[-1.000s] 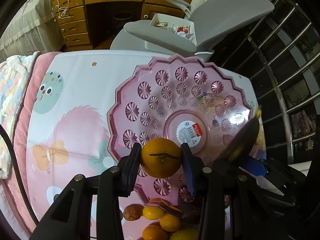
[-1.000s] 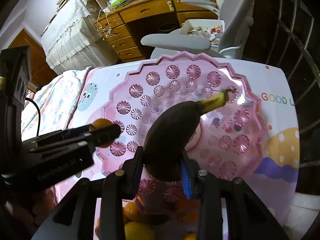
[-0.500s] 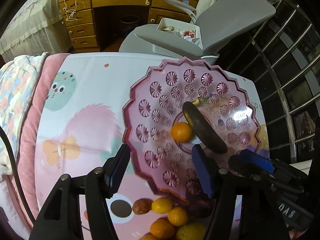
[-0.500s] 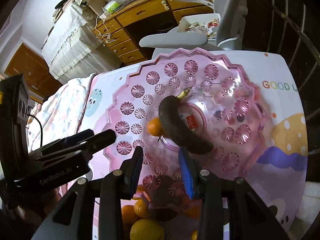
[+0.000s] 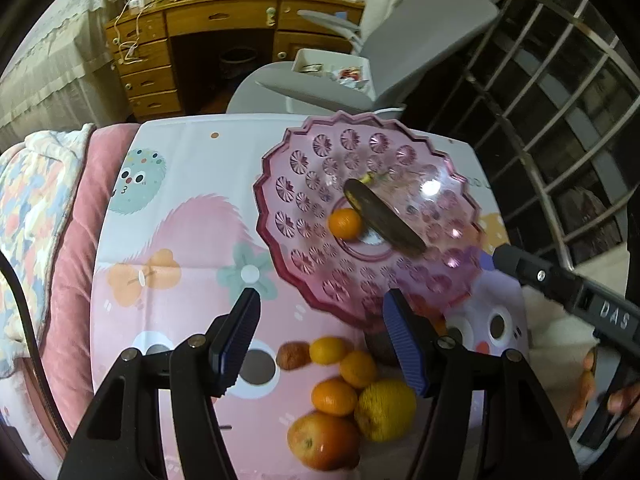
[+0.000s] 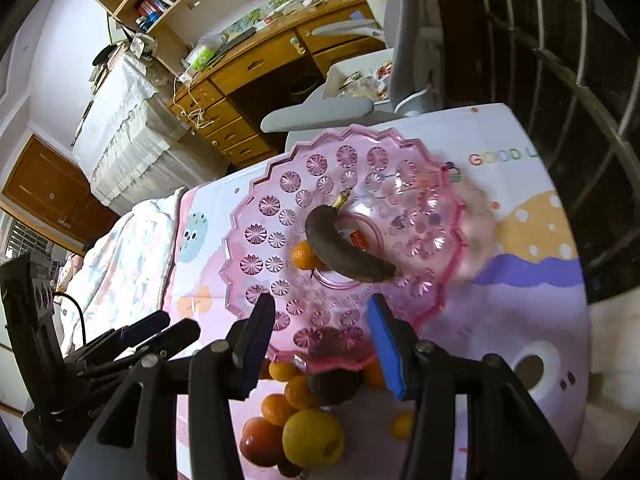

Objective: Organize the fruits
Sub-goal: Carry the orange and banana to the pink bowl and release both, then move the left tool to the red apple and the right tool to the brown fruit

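One dark, overripe banana (image 5: 384, 216) and one small orange (image 5: 345, 223) in the middle of the pink scalloped fruit plate (image 5: 304, 184), touching each other, orange on the left side of the banana. Banana's long axis diagonal across the plate's centre, yellow stem end toward the far rim, blunt end toward the near right; same in the right wrist view, banana (image 6: 344, 252) over the plate's round label, orange (image 6: 303, 255) tucked against it, plate (image 6: 256, 236) on the patterned cloth (image 5: 176, 216). Near the plate's front edge, a loose pile on the cloth: three small oranges (image 5: 334, 397), one large yellow citrus (image 5: 385, 409), one reddish apple (image 5: 324, 440), one wrinkled brown fruit (image 5: 293, 355), one dark fruit half hidden under the rim; more possibly hidden. Left gripper (image 5: 322, 344) above the pile, fingers spread wide, nothing between. Right gripper (image 6: 320, 344) likewise spread and empty, over the plate's near rim. Beyond: wooden desk (image 5: 224, 40) with drawers, grey chair (image 5: 400, 48), metal railing (image 5: 560, 80) at right.
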A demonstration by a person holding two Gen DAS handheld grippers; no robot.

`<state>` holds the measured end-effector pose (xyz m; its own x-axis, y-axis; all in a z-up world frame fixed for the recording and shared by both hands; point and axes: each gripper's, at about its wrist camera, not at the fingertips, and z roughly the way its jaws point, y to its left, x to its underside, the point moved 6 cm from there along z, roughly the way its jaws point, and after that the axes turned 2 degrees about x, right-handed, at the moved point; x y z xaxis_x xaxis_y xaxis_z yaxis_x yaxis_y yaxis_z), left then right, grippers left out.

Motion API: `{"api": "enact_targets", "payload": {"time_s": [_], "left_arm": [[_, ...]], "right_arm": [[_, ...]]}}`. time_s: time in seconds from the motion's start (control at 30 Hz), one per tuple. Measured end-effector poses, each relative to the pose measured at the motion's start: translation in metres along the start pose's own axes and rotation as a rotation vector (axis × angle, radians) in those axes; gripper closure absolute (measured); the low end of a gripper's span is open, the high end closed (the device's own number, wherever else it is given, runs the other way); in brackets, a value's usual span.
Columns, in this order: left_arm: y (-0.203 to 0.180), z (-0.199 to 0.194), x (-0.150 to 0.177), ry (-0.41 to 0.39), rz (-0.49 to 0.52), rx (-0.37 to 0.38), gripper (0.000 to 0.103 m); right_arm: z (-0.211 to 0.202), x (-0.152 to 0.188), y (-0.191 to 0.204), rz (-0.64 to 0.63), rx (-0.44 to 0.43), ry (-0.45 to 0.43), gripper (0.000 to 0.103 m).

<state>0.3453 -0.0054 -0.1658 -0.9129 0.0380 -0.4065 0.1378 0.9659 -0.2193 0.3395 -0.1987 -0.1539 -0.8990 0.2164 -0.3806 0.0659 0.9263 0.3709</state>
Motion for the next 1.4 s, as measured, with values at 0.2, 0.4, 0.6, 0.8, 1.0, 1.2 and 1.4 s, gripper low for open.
{"api": "enact_targets", "payload": {"time_s": [0.2, 0.4, 0.6, 0.8, 1.0, 1.2, 1.4], "left_arm": [[0.007, -0.029, 0.022, -0.007, 0.026, 0.026, 0.040], [0.021, -0.046, 0.041, 0.000, 0.036, 0.036, 0.040], [0.031, -0.050, 0.062, 0.041, 0.039, 0.048, 0.039], [0.036, -0.043, 0.084, 0.096, 0.054, 0.059, 0.034], [0.036, -0.030, 0.102, 0.152, 0.099, 0.058, 0.028], [0.036, -0.009, 0.113, 0.188, 0.162, 0.058, 0.023], [0.029, 0.021, 0.122, 0.228, 0.211, 0.076, 0.015]], "right_arm": [[-0.032, 0.019, 0.004, 0.029, 0.017, -0.048, 0.051], [-0.051, 0.047, 0.007, 0.057, 0.026, -0.076, 0.051], [-0.057, 0.075, 0.011, 0.030, 0.062, -0.084, 0.051], [-0.057, 0.109, 0.022, -0.036, 0.071, -0.104, 0.051], [-0.049, 0.141, 0.032, -0.103, 0.088, -0.116, 0.051], [-0.031, 0.177, 0.036, -0.117, 0.114, -0.128, 0.051], [-0.011, 0.210, 0.042, -0.150, 0.123, -0.143, 0.051]]}}
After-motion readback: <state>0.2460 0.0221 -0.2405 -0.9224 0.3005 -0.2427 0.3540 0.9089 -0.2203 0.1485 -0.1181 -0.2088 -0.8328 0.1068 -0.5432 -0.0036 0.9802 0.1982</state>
